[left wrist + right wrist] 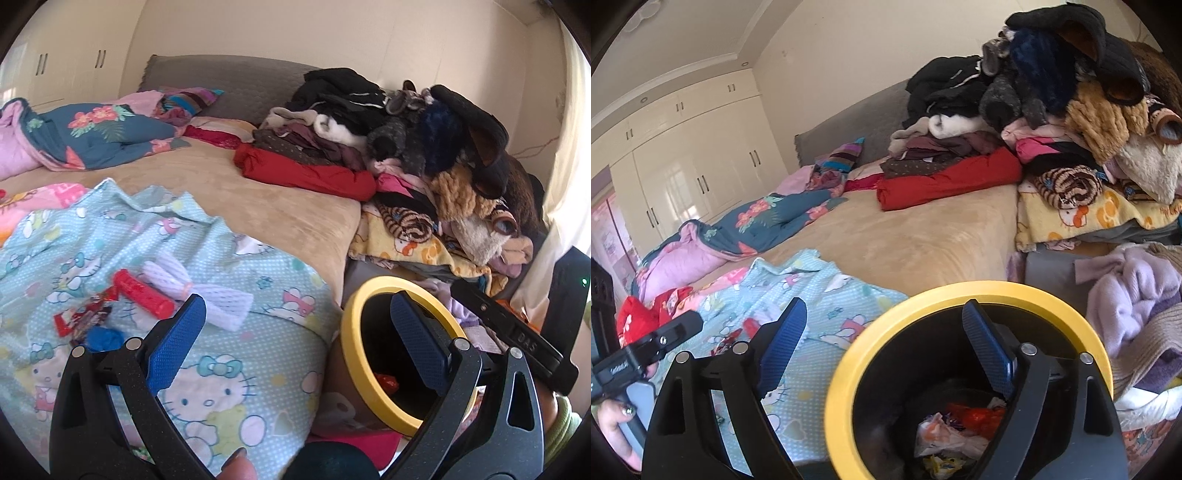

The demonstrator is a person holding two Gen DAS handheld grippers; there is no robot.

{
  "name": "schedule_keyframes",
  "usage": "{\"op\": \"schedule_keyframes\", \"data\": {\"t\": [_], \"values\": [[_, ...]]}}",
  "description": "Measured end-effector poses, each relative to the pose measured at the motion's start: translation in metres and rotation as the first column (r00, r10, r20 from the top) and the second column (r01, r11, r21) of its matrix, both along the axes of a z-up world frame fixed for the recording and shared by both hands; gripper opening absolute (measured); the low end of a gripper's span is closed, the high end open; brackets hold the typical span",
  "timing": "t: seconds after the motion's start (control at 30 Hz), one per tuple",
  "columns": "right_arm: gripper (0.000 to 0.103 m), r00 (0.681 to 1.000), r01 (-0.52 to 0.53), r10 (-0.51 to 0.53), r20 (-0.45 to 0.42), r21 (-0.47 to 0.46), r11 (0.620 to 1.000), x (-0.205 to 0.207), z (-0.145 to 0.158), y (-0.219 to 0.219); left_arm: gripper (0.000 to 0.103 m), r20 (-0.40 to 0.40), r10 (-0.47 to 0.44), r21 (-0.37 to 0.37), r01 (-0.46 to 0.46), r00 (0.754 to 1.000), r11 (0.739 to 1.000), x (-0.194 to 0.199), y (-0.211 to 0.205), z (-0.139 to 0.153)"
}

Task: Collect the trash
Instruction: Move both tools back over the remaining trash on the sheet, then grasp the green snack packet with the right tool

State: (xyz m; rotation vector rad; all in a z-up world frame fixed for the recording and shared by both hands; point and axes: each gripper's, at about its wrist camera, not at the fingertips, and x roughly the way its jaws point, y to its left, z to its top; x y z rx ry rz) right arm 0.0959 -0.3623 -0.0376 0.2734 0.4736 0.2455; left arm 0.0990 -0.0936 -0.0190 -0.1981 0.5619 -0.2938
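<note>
Clothes pile (388,129) beyond yellow-rimmed bin (354,343)

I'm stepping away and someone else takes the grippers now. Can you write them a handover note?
Left gripper: open, empty, over the blanket's edge.
Right gripper: open, empty, above the yellow-rimmed black bin.
Done: crumpled wrappers lie in the bin.
Left on the light-blue cartoon-cat blanket: red foam tube, white mesh foam sleeves, red snack wrapper, blue crumpled scrap.

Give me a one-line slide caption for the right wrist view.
Open right gripper over the yellow-rimmed trash bin, wrappers inside, beside the cluttered bed.
</note>
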Motion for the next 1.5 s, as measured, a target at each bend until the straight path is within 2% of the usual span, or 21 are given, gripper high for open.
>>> {"op": "schedule_keyframes", "data": {"t": [0.27, 0.5, 0.9, 1.13, 1.23, 1.4, 1.5], "values": [[0.086, 0.998, -0.065, 0.065, 0.021, -0.026, 0.998, -0.006, 0.005, 0.032, 0.092, 0.003, 0.055, -0.026, -0.055, 0.998, 0.998, 0.0, 0.029, 0.002], [0.087, 0.991, -0.132, 0.132, 0.005, -0.047, 0.99, -0.01, 0.003, 0.062, 0.092, 0.009, 0.095, -0.046, -0.094, 0.995, 0.994, 0.0, 0.049, 0.005], [0.089, 0.962, -0.272, 0.272, -0.009, -0.079, 0.959, -0.022, 0.002, 0.115, 0.092, -0.027, 0.151, -0.055, -0.153, 0.988, 0.987, 0.008, 0.082, 0.0], [0.09, 0.925, -0.381, 0.378, -0.051, -0.089, 0.92, -0.027, -0.006, 0.15, 0.092, -0.066, 0.217, -0.042, -0.22, 0.974, 0.975, 0.015, 0.118, -0.005], [0.09, 0.903, -0.43, 0.424, -0.071, -0.105, 0.897, -0.031, -0.01, 0.168, 0.092, -0.108, 0.234, -0.027, -0.238, 0.966, 0.971, 0.021, 0.135, -0.011], [0.09, 0.854, -0.519, 0.506, -0.117, -0.128, 0.845, -0.038, -0.019, 0.198, 0.092, -0.145, 0.287, -0.028, -0.294, 0.947, 0.955, 0.024, 0.163, -0.023], [0.09, 0.817, -0.576, 0.558, -0.144, -0.158, 0.802, -0.043, -0.025, 0.217, 0.092, -0.169, 0.306, -0.028, -0.315, 0.937, 0.949, 0.026, 0.176, -0.032]]}}
